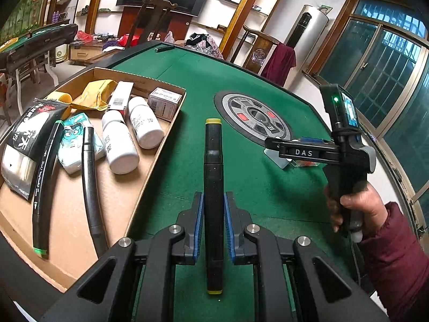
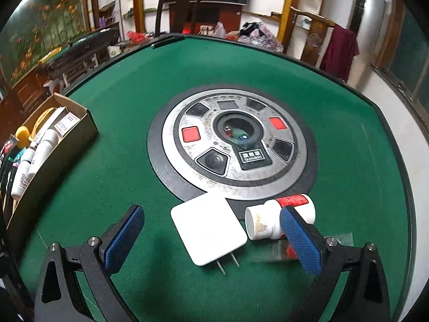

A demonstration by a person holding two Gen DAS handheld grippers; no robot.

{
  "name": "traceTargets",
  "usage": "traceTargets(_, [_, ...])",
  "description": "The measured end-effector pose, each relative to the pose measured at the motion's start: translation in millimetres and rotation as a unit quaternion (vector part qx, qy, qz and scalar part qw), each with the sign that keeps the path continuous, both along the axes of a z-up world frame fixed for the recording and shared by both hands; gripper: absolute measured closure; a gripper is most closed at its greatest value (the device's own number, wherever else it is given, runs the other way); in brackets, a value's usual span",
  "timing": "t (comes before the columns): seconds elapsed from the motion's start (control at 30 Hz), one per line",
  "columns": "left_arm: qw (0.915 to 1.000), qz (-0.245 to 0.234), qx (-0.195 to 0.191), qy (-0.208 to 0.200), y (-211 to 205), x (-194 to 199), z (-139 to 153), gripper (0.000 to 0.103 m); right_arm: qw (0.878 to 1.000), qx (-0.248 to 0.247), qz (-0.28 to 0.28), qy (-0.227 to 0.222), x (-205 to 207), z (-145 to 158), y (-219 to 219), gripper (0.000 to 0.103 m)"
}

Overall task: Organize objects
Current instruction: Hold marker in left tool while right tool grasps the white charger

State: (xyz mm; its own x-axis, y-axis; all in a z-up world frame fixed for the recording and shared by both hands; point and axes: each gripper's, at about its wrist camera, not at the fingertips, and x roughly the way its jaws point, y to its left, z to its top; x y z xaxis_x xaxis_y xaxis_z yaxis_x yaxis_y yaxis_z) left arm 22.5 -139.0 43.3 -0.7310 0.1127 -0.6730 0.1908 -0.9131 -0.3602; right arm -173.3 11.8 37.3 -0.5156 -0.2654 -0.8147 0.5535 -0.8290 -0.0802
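Blue pads of the left gripper [image 1: 214, 225] pinch a black marker [image 1: 213, 187] mid-barrel at bottom centre, its yellow cap pointing up-frame over the green counter [image 1: 268, 187]. Stiff, light and smooth, so that central hold suits it. The box [image 1: 166, 131] waits at left, markers and bottles inside. The right gripper [image 2: 211, 238] has its jaws wide open around a white charger [image 2: 207, 232], slick and flat, best taken by its edges. "DAS" reads on that tool; the bottle [image 2: 268, 221] label looks too blurred to read.
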Motion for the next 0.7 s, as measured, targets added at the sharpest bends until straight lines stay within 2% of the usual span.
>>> traceTargets(0.17, [1.0000,0.000,0.004,-0.004,-2,0,-1,0.088,0.999,0.024,0.025,-0.002,-1,-1,-15,0.001])
traceTargets(0.23, [1.0000,0.001,0.004,-0.006,-2,1,-2,0.088,0.999,0.021,0.045,-0.022,-2,-4,-21,0.000])
traceTargets(0.3, [0.9999,0.001,0.004,-0.009,-2,1,-2,0.088,0.998,0.038,0.051,-0.015,0,-6,-26,0.000])
traceTargets(0.53, [0.9998,0.002,-0.005,-0.017,4,0,-2,0.088,0.998,0.039,0.049,-0.018,6,-6,-19,0.002])
traceTargets(0.6, [0.9998,0.002,-0.005,-0.018,5,1,-2,0.088,0.996,0.008,0.070,-0.046,7,-2,-19,0.007])
traceTargets(0.7, [0.9998,0.002,-0.005,-0.019,7,2,-2,0.088,0.989,-0.065,0.085,-0.105,0,5,-15,0.008])
